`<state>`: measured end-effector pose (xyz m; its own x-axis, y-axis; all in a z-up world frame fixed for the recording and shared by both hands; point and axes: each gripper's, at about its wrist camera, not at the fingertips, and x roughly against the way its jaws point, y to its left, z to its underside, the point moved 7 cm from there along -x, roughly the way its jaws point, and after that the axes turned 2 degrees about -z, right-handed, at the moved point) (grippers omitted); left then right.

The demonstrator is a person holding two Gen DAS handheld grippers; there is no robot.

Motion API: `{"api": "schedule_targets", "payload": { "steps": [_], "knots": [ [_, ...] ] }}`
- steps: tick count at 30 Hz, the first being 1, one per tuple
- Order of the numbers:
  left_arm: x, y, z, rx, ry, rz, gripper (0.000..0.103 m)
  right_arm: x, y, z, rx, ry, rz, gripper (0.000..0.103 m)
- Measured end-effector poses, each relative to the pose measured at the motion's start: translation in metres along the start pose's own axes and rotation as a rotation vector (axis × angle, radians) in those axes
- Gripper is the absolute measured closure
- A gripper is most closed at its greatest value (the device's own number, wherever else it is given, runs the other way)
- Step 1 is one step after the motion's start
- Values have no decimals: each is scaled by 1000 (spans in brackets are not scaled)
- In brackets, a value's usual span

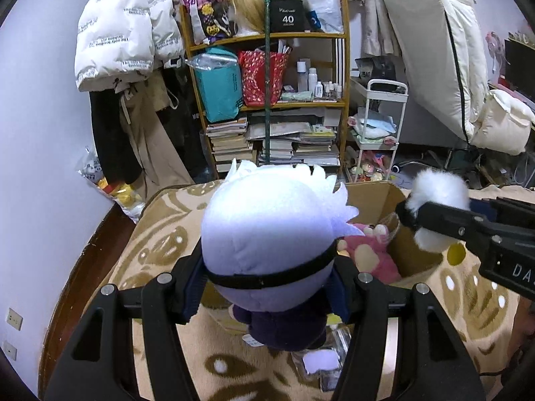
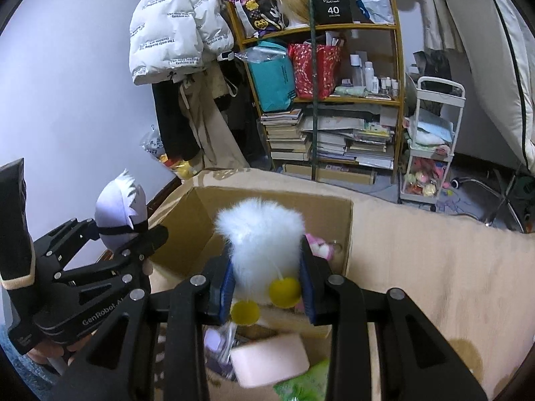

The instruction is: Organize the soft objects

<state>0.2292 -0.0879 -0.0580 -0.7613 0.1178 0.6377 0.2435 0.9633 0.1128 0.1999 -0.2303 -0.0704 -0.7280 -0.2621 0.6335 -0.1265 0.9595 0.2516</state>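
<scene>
My left gripper [image 1: 267, 287] is shut on a white-haired plush doll [image 1: 267, 234] with a black blindfold and dark clothes, held above the patterned blanket, left of the cardboard box [image 1: 378, 197]. The doll also shows in the right wrist view [image 2: 120, 210], with the left gripper [image 2: 130, 234] around it. My right gripper [image 2: 269, 284] is shut on a fluffy white plush [image 2: 260, 240] with yellow feet, held over the open box [image 2: 334, 207]. In the left wrist view the right gripper [image 1: 418, 220] holds that white plush [image 1: 438, 187] over the box. A pink plush [image 1: 367, 254] lies inside the box.
A pink block [image 2: 271, 361] and a green item [image 2: 301, 387] lie below my right gripper. A beige patterned blanket [image 1: 167, 240] covers the surface. A cluttered wooden shelf [image 1: 267, 100], hanging coats [image 1: 127, 33] and a white cart [image 1: 378, 127] stand behind.
</scene>
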Motion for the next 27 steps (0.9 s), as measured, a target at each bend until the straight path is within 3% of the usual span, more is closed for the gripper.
{"api": "schedule_targets", "payload": {
  "steps": [9, 19, 23, 27],
  "knots": [
    [-40, -2, 11, 24, 60, 15, 43, -45, -15, 1, -42, 38, -35, 67],
    [-54, -3, 14, 64, 89, 38, 42, -61, -19, 15, -70, 82, -64, 66],
    [-51, -2, 14, 65, 86, 33, 30, -56, -21, 15, -92, 75, -78, 57],
    [-43, -3, 15, 59, 74, 32, 26, -49, -22, 14, -106, 61, -73, 49]
  ]
}}
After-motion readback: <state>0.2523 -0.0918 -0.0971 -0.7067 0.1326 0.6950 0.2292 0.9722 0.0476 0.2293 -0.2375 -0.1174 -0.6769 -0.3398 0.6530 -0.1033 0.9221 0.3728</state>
